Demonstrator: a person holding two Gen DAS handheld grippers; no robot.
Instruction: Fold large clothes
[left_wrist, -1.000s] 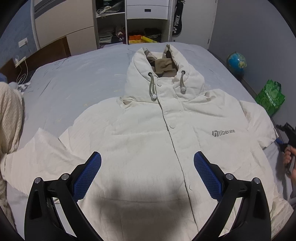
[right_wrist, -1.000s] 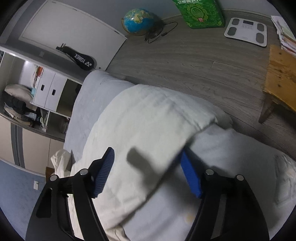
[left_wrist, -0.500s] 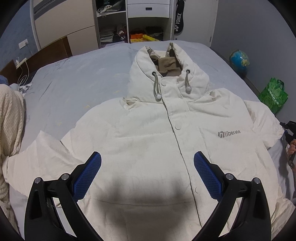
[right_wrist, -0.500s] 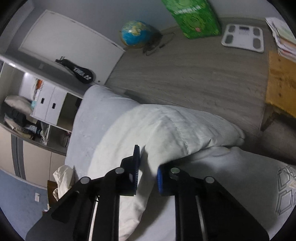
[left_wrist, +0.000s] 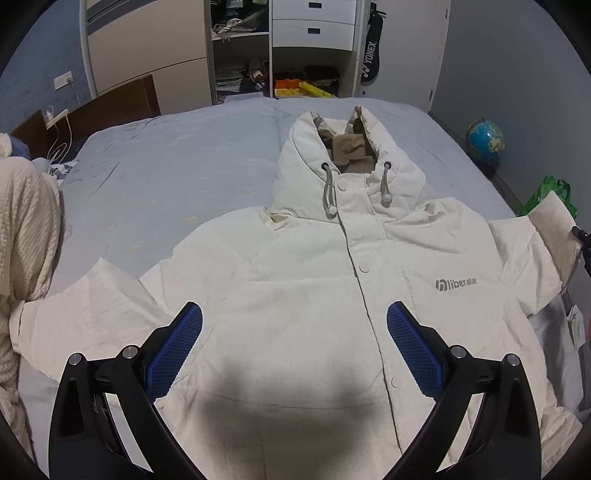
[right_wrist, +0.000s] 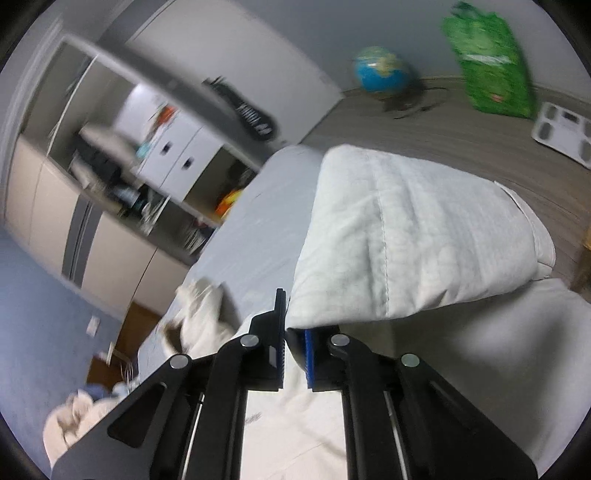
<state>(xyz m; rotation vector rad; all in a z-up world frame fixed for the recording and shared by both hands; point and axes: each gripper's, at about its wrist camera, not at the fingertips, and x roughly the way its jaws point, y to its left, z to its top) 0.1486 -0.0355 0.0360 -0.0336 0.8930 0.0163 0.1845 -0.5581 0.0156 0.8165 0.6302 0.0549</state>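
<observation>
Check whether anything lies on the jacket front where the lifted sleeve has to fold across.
Nothing visible does. The jacket front lies bare; the right hand-held gripper holds the sleeve, the left hand-held gripper hovers open above.

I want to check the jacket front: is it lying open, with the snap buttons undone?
No. In the left wrist view the jacket lies flat on the bed with its front closed up to the collar.

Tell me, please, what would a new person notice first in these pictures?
First, the big cream hooded jacket spread front-up across the grey bed. Next, the right gripper, shut on the jacket's sleeve and holding it off the bed. The left gripper hangs open over the jacket's lower front.
</observation>
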